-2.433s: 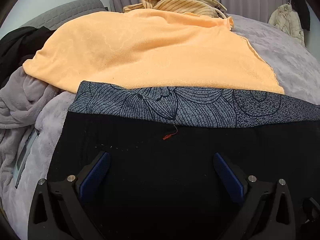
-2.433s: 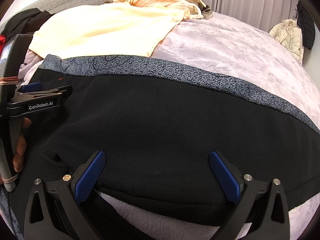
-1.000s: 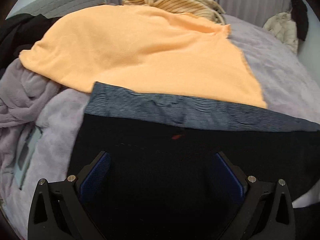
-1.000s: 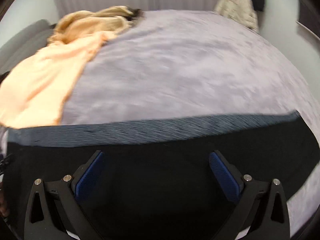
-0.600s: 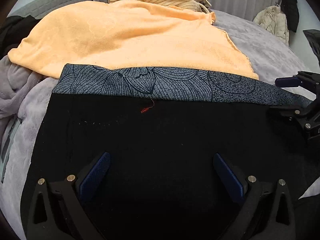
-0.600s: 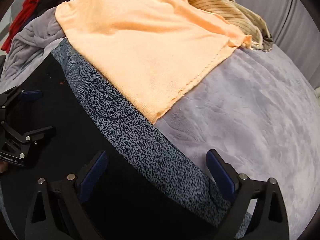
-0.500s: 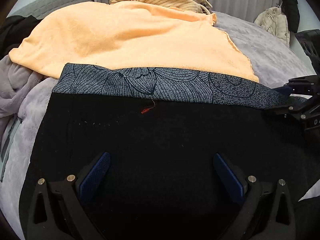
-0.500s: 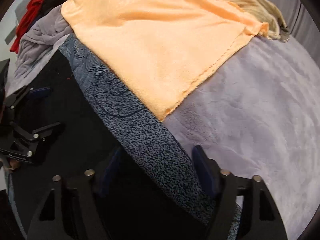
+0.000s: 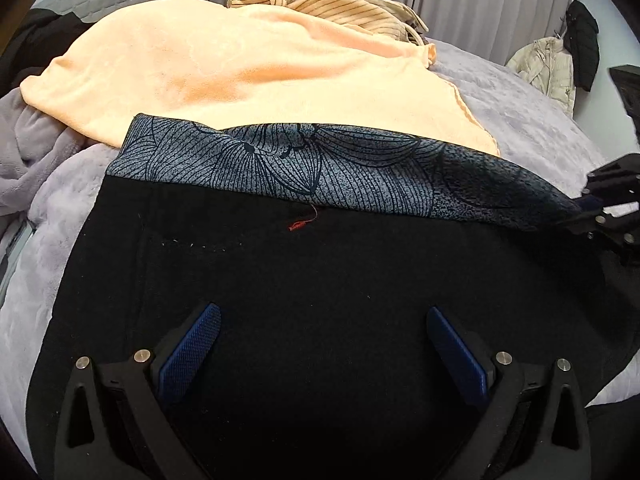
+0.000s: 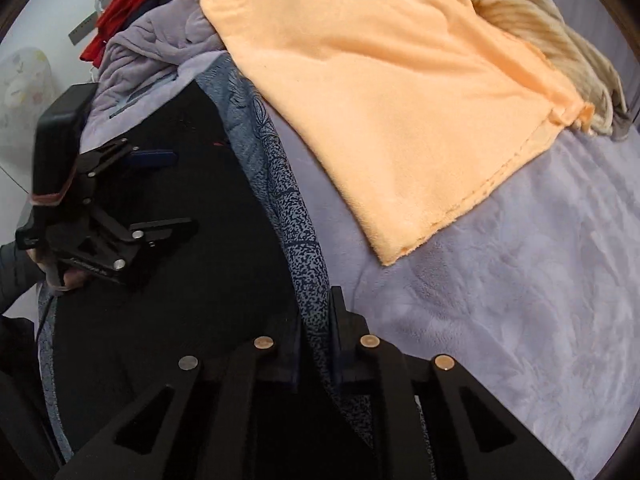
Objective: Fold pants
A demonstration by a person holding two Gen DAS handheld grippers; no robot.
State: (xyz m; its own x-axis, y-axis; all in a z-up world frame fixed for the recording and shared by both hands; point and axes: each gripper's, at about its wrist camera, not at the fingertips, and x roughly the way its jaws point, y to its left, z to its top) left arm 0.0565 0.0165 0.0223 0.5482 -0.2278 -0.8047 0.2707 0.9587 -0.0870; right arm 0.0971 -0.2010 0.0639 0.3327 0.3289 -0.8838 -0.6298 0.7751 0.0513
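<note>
The black pants (image 9: 320,300) lie flat on the lilac bed, with a blue-grey flower-print waistband (image 9: 304,168) along their far edge. My left gripper (image 9: 320,344) is open and empty, hovering over the black cloth near the waistband's left end. My right gripper (image 10: 316,320) is shut on the waistband (image 10: 296,216) at its right end. It also shows at the right edge of the left wrist view (image 9: 592,208). The left gripper shows in the right wrist view (image 10: 160,192), jaws apart.
An orange towel (image 9: 256,76) lies just beyond the waistband, with a striped beige garment (image 9: 332,0) behind it. A grey fleece (image 9: 24,160) and red and black clothes (image 10: 120,4) are heaped at the left. The lilac bedspread (image 10: 520,300) stretches to the right.
My right gripper swung to the waistband's right end and closed on it. My left gripper stayed open over the black cloth.
</note>
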